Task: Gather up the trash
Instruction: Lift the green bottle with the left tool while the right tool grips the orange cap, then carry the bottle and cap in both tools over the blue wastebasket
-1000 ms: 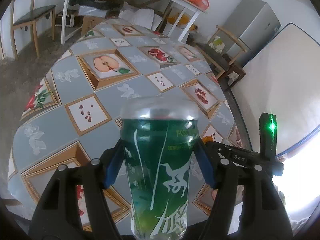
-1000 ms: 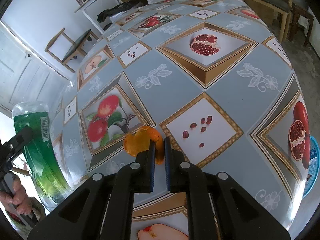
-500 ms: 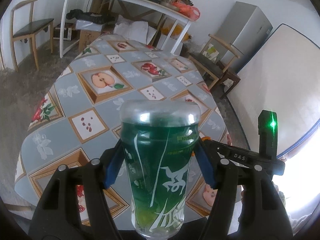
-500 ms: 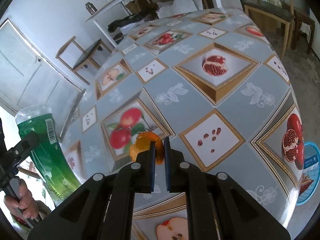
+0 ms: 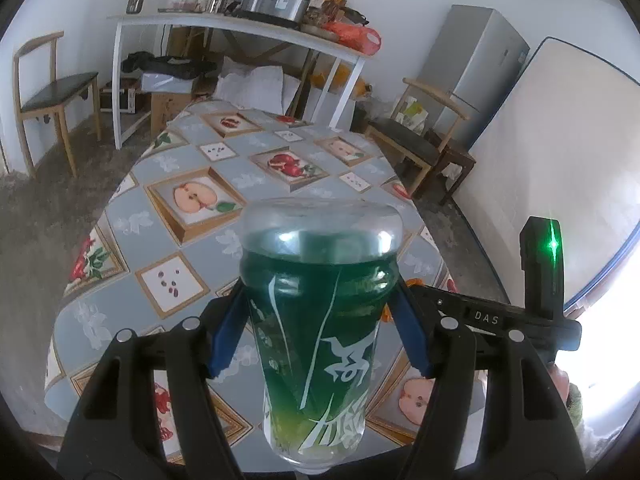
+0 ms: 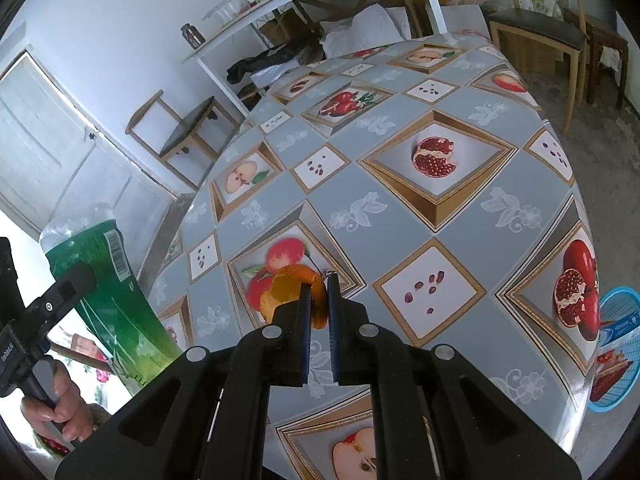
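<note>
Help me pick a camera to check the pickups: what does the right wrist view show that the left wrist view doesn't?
Only the right wrist view: the right gripper shut on an orange peel, a blue basket past the table edge, and a hand holding the left gripper's handle.

Only the left wrist view: the left gripper clamping the green bottle from both sides, plus the fridge and mattress.

Both: the bottle, the fruit-print tablecloth, the white shelf table.
</note>
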Tool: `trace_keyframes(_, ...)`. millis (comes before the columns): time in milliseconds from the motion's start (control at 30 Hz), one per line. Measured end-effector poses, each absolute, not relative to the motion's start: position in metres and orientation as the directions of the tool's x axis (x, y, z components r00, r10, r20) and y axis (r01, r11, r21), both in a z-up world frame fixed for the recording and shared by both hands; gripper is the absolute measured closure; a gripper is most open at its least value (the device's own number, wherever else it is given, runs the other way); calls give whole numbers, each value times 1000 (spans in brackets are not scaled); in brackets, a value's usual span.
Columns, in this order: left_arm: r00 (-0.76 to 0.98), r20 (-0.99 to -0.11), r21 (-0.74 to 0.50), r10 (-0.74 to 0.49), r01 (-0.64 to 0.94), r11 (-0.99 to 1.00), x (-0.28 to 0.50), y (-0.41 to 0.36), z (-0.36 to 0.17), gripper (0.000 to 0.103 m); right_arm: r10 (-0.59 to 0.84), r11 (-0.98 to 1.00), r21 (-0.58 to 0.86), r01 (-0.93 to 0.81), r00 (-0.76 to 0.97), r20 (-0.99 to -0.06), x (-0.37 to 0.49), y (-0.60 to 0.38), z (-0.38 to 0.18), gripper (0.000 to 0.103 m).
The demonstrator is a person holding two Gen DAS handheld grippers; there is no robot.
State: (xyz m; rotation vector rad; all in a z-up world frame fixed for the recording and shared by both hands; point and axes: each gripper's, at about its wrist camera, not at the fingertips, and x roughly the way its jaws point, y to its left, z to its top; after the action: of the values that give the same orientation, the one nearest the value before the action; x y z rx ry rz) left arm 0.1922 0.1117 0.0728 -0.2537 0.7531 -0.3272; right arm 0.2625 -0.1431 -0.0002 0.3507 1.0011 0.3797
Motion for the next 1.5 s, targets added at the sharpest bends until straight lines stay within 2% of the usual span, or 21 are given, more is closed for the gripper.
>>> trace_keyframes(500,731,-580,-293,-360,224,929,186,103,93,39,472,873,463,-156,517,-714,258,-145,17,95)
trace_keyframes(1000,747,-520,-297,-414,297,908,183,73,124,40,442,866,487,-113,628,-641,229,-193,48,95)
trace_keyframes(1133,719,-505,-312,-478,364,877,187,49,136,40,380,870,490,-48,698,-606,209,-233,63,95)
trace_keyframes(1333,626,-481,-333,-614,517,788,195,-16,153,40,176,865,481,142,812,-556,142,-330,82,95)
trace_keyframes(1500,496,-483,-360,-722,639,680,201,-93,157,40,-6,810,476,341,818,-575,80,-408,64,95)
